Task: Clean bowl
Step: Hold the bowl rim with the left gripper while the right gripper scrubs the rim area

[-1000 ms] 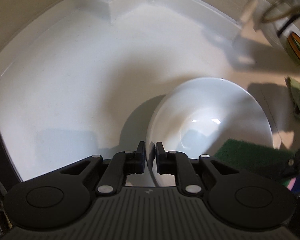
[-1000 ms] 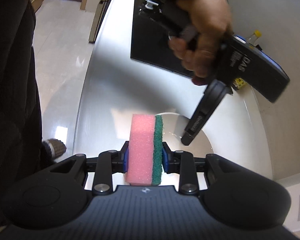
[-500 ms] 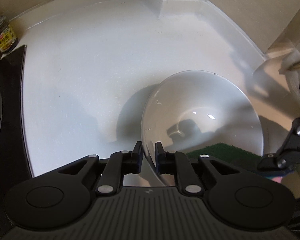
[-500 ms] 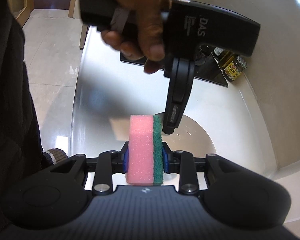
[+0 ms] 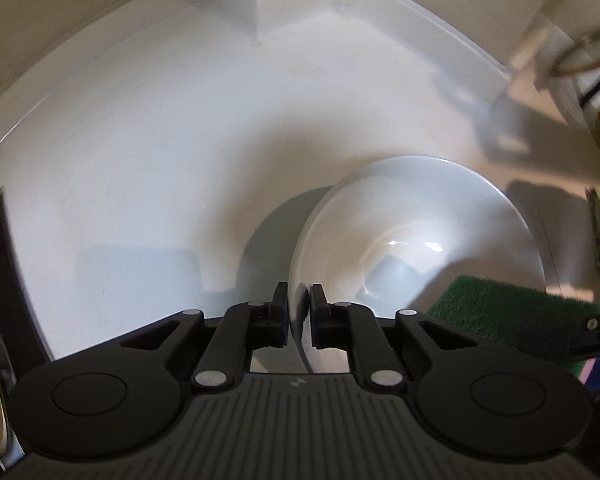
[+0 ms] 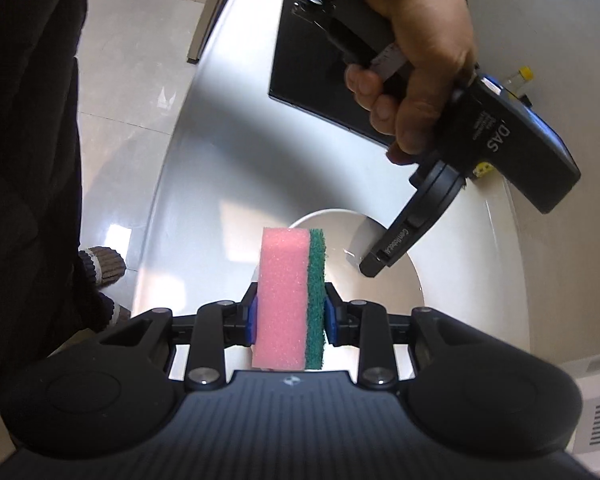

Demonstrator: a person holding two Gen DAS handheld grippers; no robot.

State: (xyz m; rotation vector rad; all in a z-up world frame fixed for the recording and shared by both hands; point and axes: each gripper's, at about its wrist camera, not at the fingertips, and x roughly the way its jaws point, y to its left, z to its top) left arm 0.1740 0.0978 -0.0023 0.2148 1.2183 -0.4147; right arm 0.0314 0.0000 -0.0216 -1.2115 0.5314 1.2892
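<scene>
A white bowl (image 5: 416, 232) sits on the white counter (image 5: 160, 160). My left gripper (image 5: 299, 308) is shut on the bowl's near rim, one finger inside and one outside. The bowl also shows in the right wrist view (image 6: 380, 280), with the left gripper (image 6: 374, 268) clamped on its far edge. My right gripper (image 6: 290, 314) is shut on a pink sponge with a green scouring side (image 6: 290, 296), held upright over the bowl's near rim. The sponge's green side (image 5: 512, 312) shows at the bowl's right edge in the left wrist view.
A black cooktop (image 6: 340, 76) lies on the counter beyond the bowl, with small bottles (image 6: 520, 80) by the wall. The counter's raised back edge and corner (image 5: 260, 8) stand behind the bowl. The floor (image 6: 132, 80) drops off to the left of the counter.
The left gripper has swung with the bowl rim still clamped, so the view has turned back toward the wall corner. The sponge stays held in the right gripper at the bowl's edge.
</scene>
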